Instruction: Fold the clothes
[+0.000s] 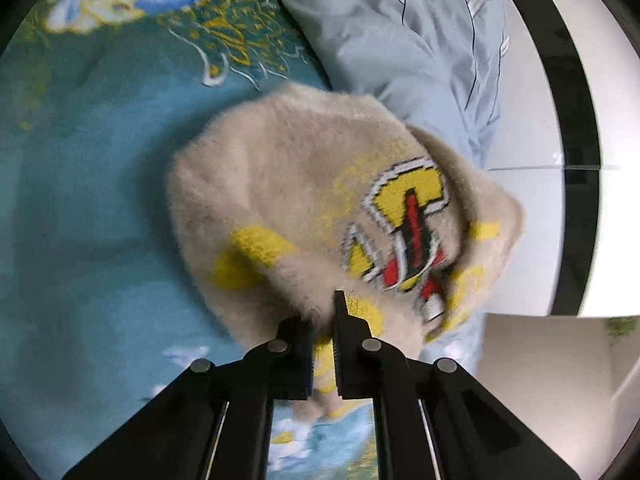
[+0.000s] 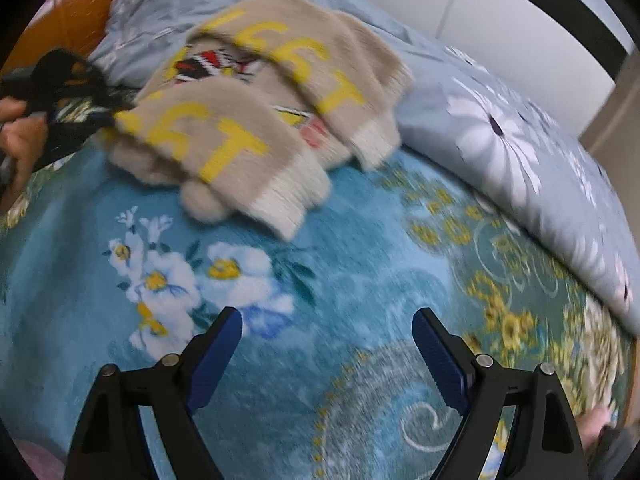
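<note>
A fuzzy beige sweater (image 1: 288, 184) with yellow letters and a red and yellow patch lies bunched on a blue floral blanket (image 1: 80, 200). My left gripper (image 1: 324, 312) is shut on the sweater's edge, with fabric pinched between its black fingers. In the right wrist view the sweater (image 2: 256, 96) lies folded over with both cuffed sleeves toward me, and the left gripper (image 2: 92, 104) holds its left edge. My right gripper (image 2: 326, 332) is open and empty above the blanket (image 2: 360, 248), well short of the sweater.
A light blue flowered duvet (image 2: 500, 128) is heaped behind and right of the sweater, also in the left wrist view (image 1: 408, 40). A wooden headboard (image 2: 68, 20) is at far left. White wall panels with black trim (image 1: 576, 120) lie beyond the bed.
</note>
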### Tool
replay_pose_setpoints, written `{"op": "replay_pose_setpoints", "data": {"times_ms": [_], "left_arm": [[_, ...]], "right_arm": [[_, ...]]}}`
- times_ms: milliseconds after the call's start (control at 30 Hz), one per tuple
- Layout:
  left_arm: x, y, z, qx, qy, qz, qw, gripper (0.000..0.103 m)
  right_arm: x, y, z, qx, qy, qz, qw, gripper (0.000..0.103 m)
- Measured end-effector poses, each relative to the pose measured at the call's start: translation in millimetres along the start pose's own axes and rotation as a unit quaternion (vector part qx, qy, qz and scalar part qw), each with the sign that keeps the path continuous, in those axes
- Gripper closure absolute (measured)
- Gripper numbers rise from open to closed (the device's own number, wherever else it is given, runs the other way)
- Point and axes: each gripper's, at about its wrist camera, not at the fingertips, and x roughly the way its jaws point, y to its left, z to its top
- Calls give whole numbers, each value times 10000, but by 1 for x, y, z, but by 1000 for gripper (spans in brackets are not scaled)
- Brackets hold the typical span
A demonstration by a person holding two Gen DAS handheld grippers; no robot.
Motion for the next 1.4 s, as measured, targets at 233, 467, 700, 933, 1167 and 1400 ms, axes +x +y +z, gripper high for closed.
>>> {"op": "replay_pose_setpoints", "data": {"times_ms": [233, 467, 700, 933, 1167, 1400], "left_arm": [[-54, 86, -5, 17, -218, 868, 9960, 97], [-101, 146, -46, -489, -211, 1732, 9834, 98], [-136, 221, -92, -259, -508, 2744, 9599, 98], [-211, 289, -56, -234, -1297, 3322, 9339, 98], [-210, 288, -90, -1061, -1255, 3255, 9312, 98], [-202, 297, -71, -1172, -1356, 3147, 9321, 98]], "right_arm": [[-7, -12, -10, 229, 20, 349, 9991, 14], [-18, 4, -25, 404, 167, 693, 9966, 14], [-49, 11, -47, 545, 17, 811, 9952, 14], [-76, 17, -76, 519, -206, 981, 9936, 14], [-61, 52, -40, -95, -270, 1181, 9926, 14], [3, 144, 31, -1301, -247, 926, 9869, 14]]}}
